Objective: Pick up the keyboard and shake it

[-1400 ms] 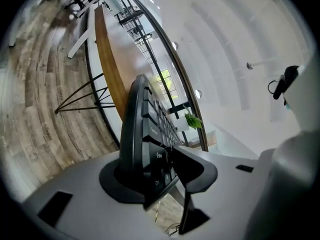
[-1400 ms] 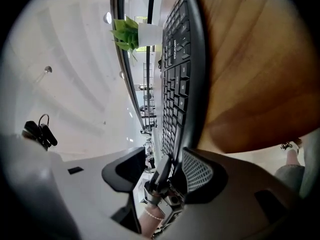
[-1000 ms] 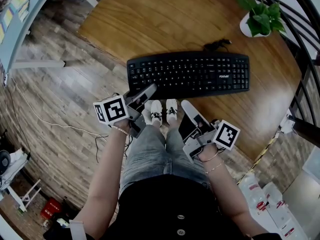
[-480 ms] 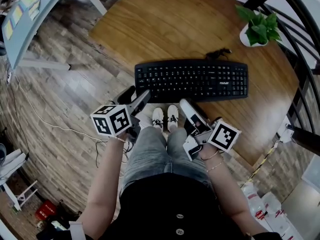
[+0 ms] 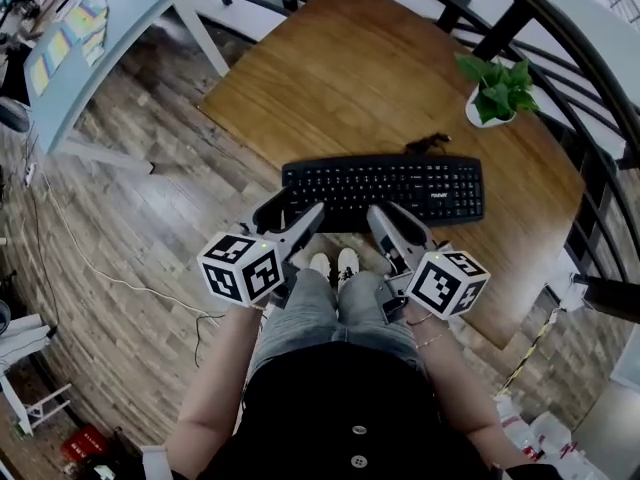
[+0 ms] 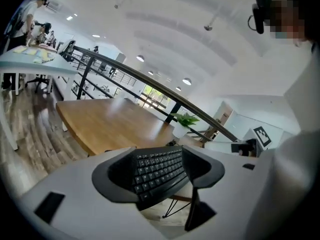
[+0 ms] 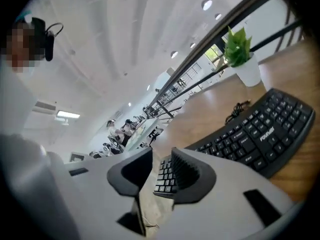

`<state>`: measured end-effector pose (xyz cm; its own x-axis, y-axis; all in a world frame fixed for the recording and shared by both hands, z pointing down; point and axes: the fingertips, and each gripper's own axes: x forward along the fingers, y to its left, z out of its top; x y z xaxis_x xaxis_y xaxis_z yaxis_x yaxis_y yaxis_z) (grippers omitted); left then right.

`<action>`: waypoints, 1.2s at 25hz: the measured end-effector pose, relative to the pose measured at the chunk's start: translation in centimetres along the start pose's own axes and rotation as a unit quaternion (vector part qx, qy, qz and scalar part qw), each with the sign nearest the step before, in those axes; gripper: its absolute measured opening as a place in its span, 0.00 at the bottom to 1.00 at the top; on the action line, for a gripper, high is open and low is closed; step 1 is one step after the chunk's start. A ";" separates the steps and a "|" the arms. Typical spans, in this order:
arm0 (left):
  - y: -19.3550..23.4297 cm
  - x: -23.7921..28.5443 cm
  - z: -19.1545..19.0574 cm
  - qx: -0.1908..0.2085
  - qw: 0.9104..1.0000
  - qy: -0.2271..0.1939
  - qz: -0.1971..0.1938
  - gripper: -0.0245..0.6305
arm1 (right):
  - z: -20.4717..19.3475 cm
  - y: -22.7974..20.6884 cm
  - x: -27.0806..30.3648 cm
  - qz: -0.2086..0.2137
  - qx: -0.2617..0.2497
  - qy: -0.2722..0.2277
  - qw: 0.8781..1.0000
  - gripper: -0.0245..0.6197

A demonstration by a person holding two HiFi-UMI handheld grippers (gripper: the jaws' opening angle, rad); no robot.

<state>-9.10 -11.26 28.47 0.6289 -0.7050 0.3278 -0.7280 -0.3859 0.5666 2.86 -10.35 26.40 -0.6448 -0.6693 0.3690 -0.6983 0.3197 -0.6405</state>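
A black keyboard [image 5: 385,190] lies flat on the round wooden table [image 5: 350,78], close to its near edge. My left gripper [image 5: 292,213] hovers at the keyboard's near left corner. Its jaws have just been opening and stand wide; in the left gripper view the keyboard [image 6: 159,170] shows beyond the gap of the left gripper [image 6: 160,166], with no pad pressing on it. My right gripper [image 5: 392,220] hangs over the near edge, right of the middle. The jaws of the right gripper [image 7: 159,170] have just been closing to a narrow gap with nothing between them; the keyboard [image 7: 250,136] lies ahead.
A potted plant [image 5: 495,88] in a white pot stands behind the keyboard's right end, and the keyboard's cable [image 5: 430,145] is bunched at its far edge. A black railing [image 5: 560,58] curves round the table. A pale blue table [image 5: 80,38] is at the upper left. My shoes [image 5: 330,265] show below.
Both grippers have risen and rolled, moving from over my knees up to the keyboard's near edge. The left jaws opened wider and the right jaws narrowed. The keyboard has not moved on the table.
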 end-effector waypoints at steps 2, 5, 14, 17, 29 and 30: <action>-1.2 -0.2 1.5 0.009 1.000 -0.024 -0.008 0.46 | 0.8 0.5 -0.1 -0.010 -0.042 -0.004 0.999 0.21; -2.7 -0.3 3.8 0.047 0.998 -0.048 -0.012 0.30 | 2.2 1.3 -0.2 -0.029 -0.098 -0.012 0.995 0.14; -5.3 0.4 6.1 0.111 0.992 -0.049 -0.020 0.10 | 4.6 2.9 0.0 -0.053 -0.210 -0.017 0.976 0.10; -5.9 0.6 5.6 0.101 0.994 -0.044 -0.027 0.08 | 4.9 3.1 0.0 -0.047 -0.208 -0.025 0.977 0.09; -5.1 1.1 3.9 0.119 0.992 -0.014 0.028 0.07 | 4.3 2.8 -0.1 -0.066 -0.271 -0.001 0.960 0.08; -5.0 1.0 3.9 0.119 0.992 -0.015 0.032 0.07 | 4.2 2.7 -0.1 -0.068 -0.272 0.000 0.960 0.08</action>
<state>-5.91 -12.43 23.01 0.5726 -0.7494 0.3324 -0.8128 -0.4663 0.3491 2.32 -12.28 21.82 -0.5356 -0.7298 0.4249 -0.8353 0.5319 -0.1392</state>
